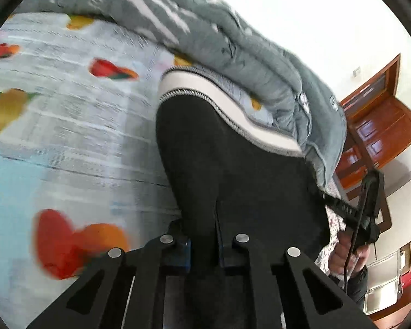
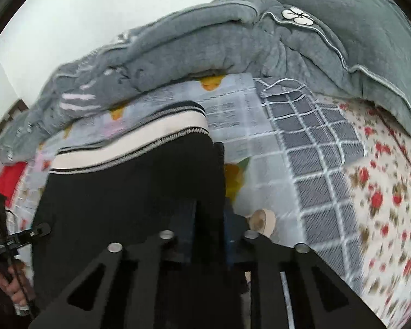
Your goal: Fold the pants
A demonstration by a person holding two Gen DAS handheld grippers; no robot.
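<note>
left gripper (image 1: 202,249) pinches black pants (image 1: 233,170) | right gripper (image 2: 208,246) pinches pants too | white waistband (image 2: 139,139) far end | bed sheet (image 1: 68,109) under | grey quilt (image 2: 233,41) behind

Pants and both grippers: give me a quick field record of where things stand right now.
item: black pants with a white, striped waistband
left gripper: shut on the pants fabric
right gripper: shut on the pants fabric
pants state: held up by both grippers, waistband at the far end toward the quilt
surface: bed sheet with fruit print
behind: grey quilt bunched along the far side
image quality: motion blur in both views
</note>
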